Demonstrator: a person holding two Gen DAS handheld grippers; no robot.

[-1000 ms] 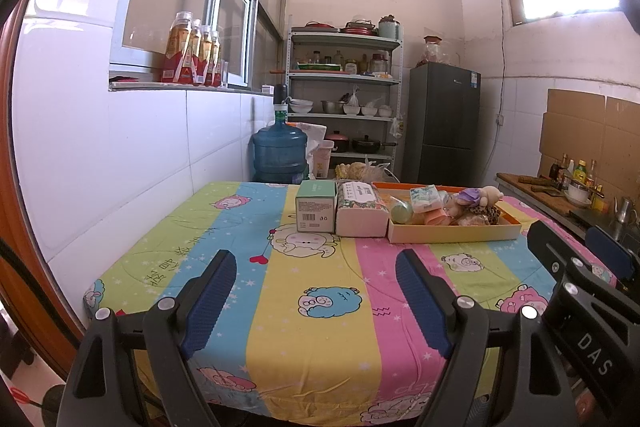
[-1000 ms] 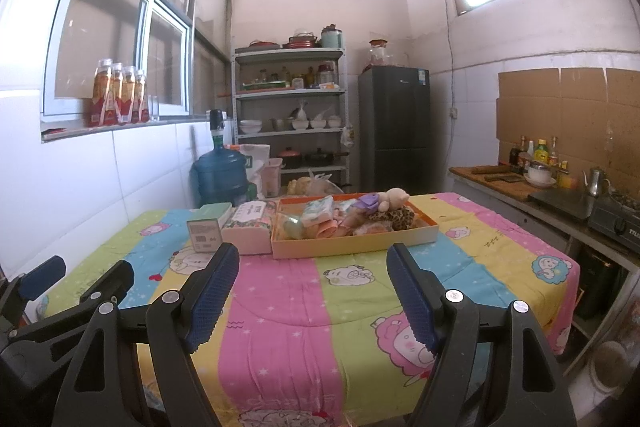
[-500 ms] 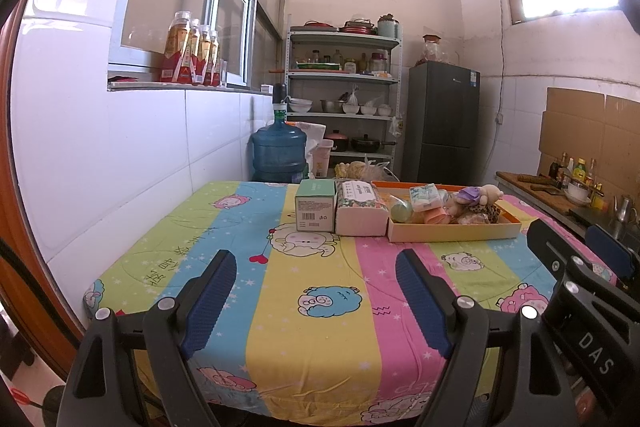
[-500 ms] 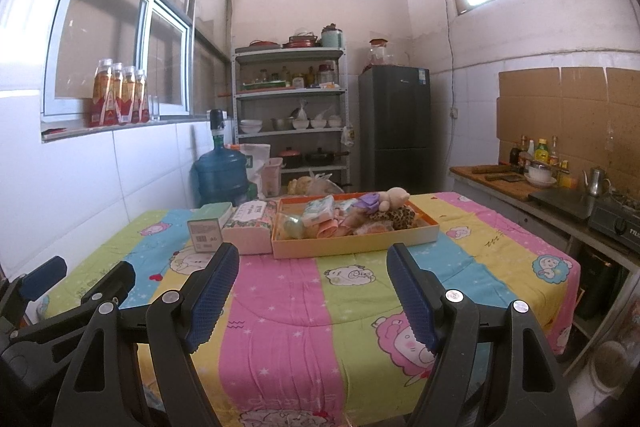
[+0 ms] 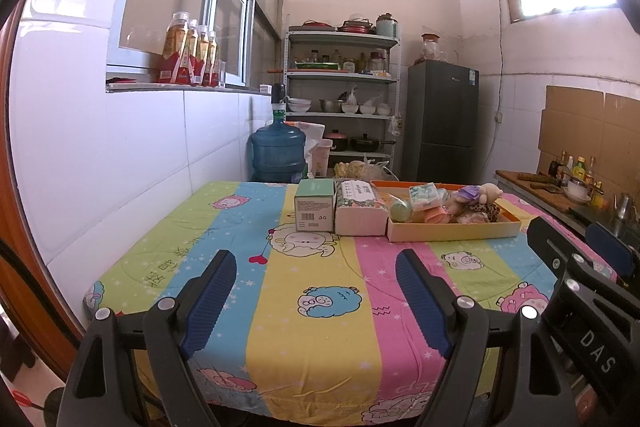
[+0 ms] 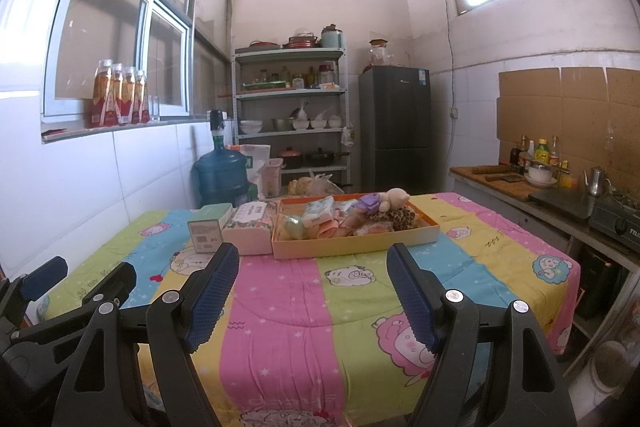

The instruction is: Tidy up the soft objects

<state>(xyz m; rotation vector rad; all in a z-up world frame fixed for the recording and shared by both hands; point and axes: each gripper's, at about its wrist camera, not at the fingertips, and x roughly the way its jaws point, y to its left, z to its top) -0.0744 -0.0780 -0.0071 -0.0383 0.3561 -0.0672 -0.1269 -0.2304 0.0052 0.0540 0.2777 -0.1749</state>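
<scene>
A shallow orange tray (image 5: pixel 452 230) (image 6: pixel 356 245) at the far side of the table holds soft things: a plush bear in purple (image 5: pixel 478 193) (image 6: pixel 384 201), a leopard-print piece (image 6: pixel 400 215), a tissue pack (image 5: pixel 423 195) (image 6: pixel 318 210) and a green ball (image 5: pixel 400 213). A pink tissue box (image 5: pixel 358 211) (image 6: pixel 252 223) and a green box (image 5: pixel 315 205) (image 6: pixel 208 229) stand left of the tray. My left gripper (image 5: pixel 316 263) and right gripper (image 6: pixel 312 255) are open and empty, held above the table's near edge, well short of the tray.
The table wears a striped cartoon cloth (image 5: pixel 312 307). A white tiled wall runs along its left. Behind it stand a blue water jug (image 5: pixel 278 153), a metal shelf (image 5: pixel 340 99) and a dark fridge (image 5: pixel 440 123). A counter with bottles and a kettle (image 6: pixel 560 179) lies right.
</scene>
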